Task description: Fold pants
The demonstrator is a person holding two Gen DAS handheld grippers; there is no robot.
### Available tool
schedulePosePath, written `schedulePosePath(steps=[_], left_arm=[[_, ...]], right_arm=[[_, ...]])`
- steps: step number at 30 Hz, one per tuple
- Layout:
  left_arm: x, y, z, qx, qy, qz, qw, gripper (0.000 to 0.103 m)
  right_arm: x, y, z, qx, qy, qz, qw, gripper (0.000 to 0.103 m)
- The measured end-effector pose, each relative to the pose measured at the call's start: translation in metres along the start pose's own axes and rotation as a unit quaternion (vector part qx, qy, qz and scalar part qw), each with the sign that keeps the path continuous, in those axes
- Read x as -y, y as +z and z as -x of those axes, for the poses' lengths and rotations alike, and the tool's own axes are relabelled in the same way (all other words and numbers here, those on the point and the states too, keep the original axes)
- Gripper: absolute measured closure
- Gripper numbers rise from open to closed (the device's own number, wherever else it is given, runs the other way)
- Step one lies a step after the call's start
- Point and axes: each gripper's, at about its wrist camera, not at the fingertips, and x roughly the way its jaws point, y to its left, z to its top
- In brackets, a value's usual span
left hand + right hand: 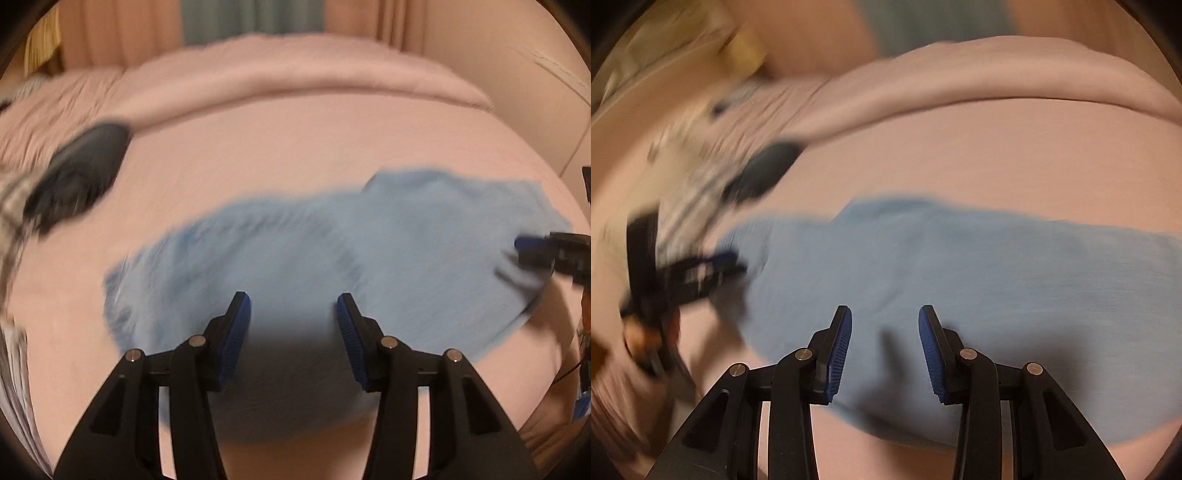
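Observation:
Light blue pants lie spread flat across the pink bed sheet, blurred by motion. My left gripper hovers over their near edge, open, with nothing between its blue pads. At the right end of the pants in this view, the right gripper comes in from the side. In the right wrist view the pants run from the left to the right edge. My right gripper is open above them, with nothing between its pads. The left gripper shows blurred at their left end.
A dark garment lies on the sheet to the left, next to a patterned cloth. A rolled pink duvet runs across the back of the bed. A padded headboard stands at the right. Curtains hang behind.

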Motion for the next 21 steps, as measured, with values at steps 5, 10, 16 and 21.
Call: schedulePosePath(steps=[5,10,16,21], left_arm=[[-0.012,-0.042,0.004,-0.013,-0.034,-0.006,0.9993,0.059],[-0.021,-0.03,0.018,-0.017,-0.05,0.006,0.9986,0.059],[-0.028,-0.005,0.039,0.039,-0.073,0.024,0.9962,0.051],[-0.035,0.025,0.037,0.077,-0.076,0.039,0.9933,0.045]], right_arm=[[-0.046,-0.038,-0.023,-0.081,-0.061,0.149,0.984,0.063],[-0.029,0.024,-0.006,-0.098,0.024,0.091,0.991,0.063],[-0.019,0.103,-0.02,-0.035,0.037,0.073,0.996,0.055],[-0.006,0.143,-0.097,-0.162,0.034,0.049,0.985,0.055]])
